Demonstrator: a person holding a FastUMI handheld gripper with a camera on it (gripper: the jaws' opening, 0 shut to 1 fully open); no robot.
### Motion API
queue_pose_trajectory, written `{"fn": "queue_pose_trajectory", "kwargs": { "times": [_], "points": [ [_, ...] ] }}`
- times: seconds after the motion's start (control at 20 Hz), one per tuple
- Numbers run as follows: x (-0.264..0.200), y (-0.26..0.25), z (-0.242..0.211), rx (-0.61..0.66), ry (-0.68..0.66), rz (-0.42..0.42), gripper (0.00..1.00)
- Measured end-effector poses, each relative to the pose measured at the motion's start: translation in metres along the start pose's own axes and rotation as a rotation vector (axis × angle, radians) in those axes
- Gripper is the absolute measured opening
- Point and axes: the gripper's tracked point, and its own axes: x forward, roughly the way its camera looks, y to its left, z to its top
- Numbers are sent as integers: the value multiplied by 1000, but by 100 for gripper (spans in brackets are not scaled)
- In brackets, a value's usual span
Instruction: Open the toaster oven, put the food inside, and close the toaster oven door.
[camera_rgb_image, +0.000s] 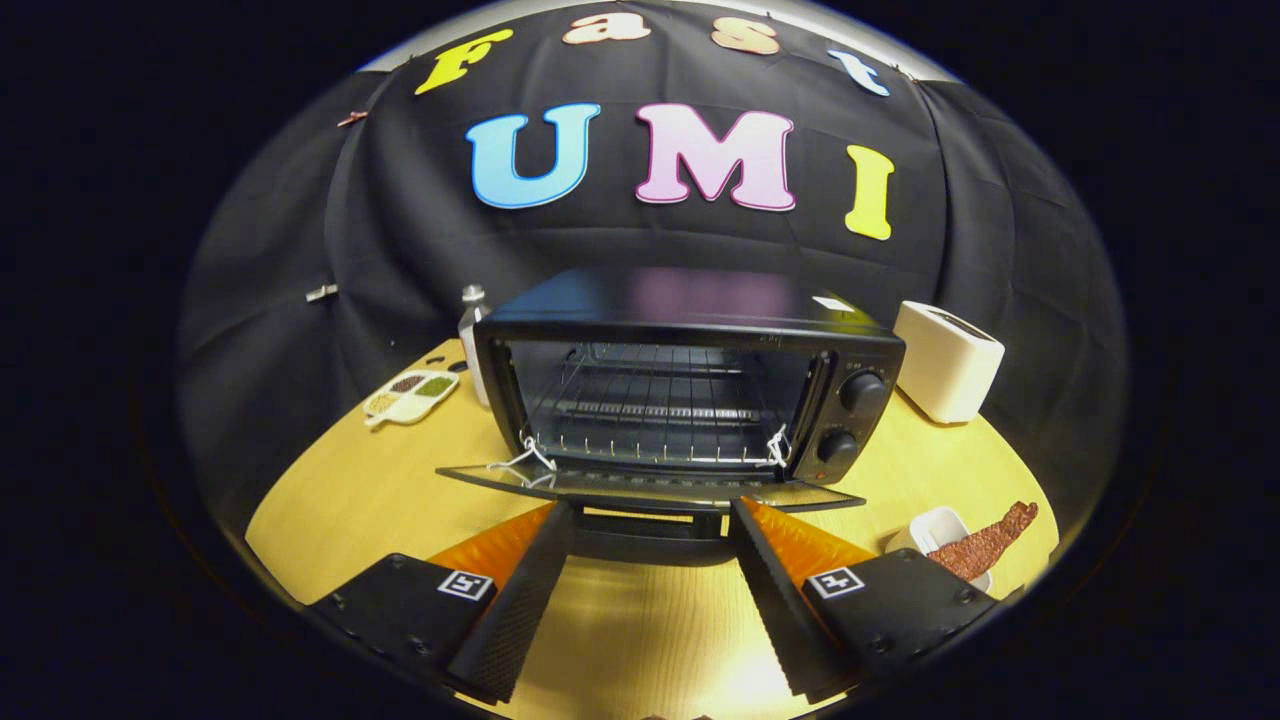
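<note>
A black toaster oven (690, 380) stands on the wooden table straight ahead of me. Its glass door (650, 487) lies folded down flat toward me, and the wire rack (650, 410) inside is bare. My gripper (650, 515) is open, with its fingertips just under the front edge of the lowered door and nothing between them. The door handle shows as a dark bar between the fingers. A reddish-brown strip of food (985, 545) rests across a small white dish (935, 530), to the right of my right finger.
A white toaster (945, 360) stands right of the oven. Left of the oven are a bottle (472, 340) and a white divided dish (410, 393) with seeds or spices. The round wooden table (350, 500) ends at the black cloth wall behind.
</note>
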Motion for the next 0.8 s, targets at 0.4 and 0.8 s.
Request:
{"fn": "queue_pose_trajectory", "kwargs": {
  "times": [0.4, 0.8],
  "points": [
    [-12, -12, -41, 25, 108, 5, 98],
    [-57, -73, 8, -23, 35, -28, 98]
  ]
}}
